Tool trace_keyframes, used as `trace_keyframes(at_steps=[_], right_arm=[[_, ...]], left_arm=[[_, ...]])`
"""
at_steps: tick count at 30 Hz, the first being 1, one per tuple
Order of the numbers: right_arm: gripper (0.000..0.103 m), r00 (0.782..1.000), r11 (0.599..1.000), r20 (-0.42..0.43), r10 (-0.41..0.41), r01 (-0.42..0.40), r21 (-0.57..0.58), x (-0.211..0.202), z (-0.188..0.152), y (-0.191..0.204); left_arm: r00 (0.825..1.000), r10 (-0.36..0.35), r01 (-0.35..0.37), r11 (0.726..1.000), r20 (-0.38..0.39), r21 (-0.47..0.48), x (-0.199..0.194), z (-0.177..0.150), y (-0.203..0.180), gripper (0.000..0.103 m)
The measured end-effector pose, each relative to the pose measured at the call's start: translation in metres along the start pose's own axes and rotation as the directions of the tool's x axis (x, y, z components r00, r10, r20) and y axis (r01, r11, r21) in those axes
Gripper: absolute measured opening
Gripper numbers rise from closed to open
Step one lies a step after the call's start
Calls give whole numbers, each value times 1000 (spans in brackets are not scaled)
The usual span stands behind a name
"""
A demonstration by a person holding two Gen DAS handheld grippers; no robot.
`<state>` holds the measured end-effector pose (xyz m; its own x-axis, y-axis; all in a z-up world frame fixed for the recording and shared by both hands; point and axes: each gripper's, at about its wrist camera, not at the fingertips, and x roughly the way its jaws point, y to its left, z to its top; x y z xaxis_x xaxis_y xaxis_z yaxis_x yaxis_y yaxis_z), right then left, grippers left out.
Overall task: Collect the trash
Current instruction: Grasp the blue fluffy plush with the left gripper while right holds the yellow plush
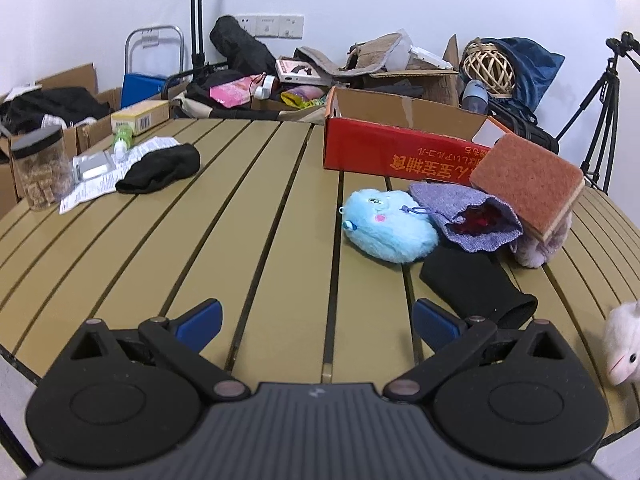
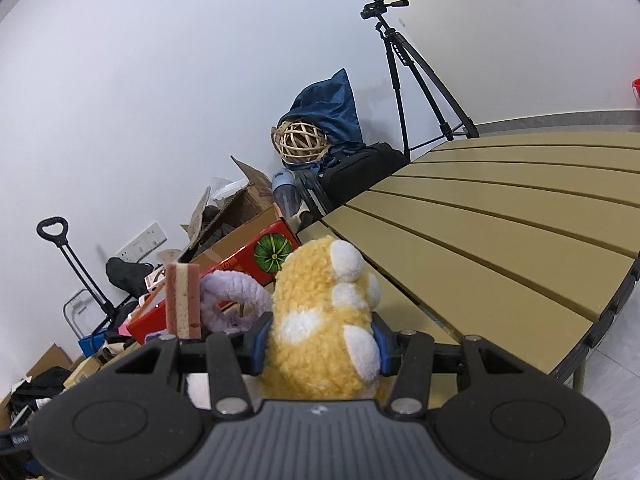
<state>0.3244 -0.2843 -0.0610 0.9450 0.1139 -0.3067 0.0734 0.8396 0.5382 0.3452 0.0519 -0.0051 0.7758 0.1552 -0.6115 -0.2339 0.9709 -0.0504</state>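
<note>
My right gripper point(image 2: 322, 340) is shut on a yellow plush toy with white spots point(image 2: 316, 312), its blue pads pressing both sides; the toy hangs just off the table's edge. In the left wrist view my left gripper point(image 1: 316, 316) stands open above the tan slatted table point(image 1: 240, 240), with nothing between its fingers. Ahead of it to the right lie a black sock point(image 1: 476, 284), a light-blue plush point(image 1: 388, 224) and a purple drawstring pouch point(image 1: 468, 216). An orange sponge point(image 1: 528, 184) leans on a pale plush point(image 1: 536, 252) beside the open red cardboard box point(image 1: 400, 152).
At the table's far left are a printed leaflet point(image 1: 100, 184), a black cloth point(image 1: 160, 168), a small green bottle point(image 1: 122, 140) and a jar point(image 1: 40, 168). A white plush point(image 1: 624, 344) sits at the right edge. Boxes and bags crowd the floor behind; a camera tripod point(image 2: 404, 80) stands by the wall.
</note>
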Motion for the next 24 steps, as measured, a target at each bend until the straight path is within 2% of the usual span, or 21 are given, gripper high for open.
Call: trace_keyframes(at_steps=[10, 16, 24], right_arm=[[48, 1000, 998, 22, 9, -10, 63, -5, 13, -18], [48, 1000, 996, 22, 3, -5, 87, -4, 18, -27], [48, 999, 993, 41, -12, 7, 121, -5, 25, -37]], left_arm=[[999, -21, 19, 996, 28, 87, -4, -14, -9, 103], [998, -12, 2, 989, 62, 149, 9, 11, -27, 103], [1000, -19, 23, 979, -19, 202, 56, 44, -54, 103]])
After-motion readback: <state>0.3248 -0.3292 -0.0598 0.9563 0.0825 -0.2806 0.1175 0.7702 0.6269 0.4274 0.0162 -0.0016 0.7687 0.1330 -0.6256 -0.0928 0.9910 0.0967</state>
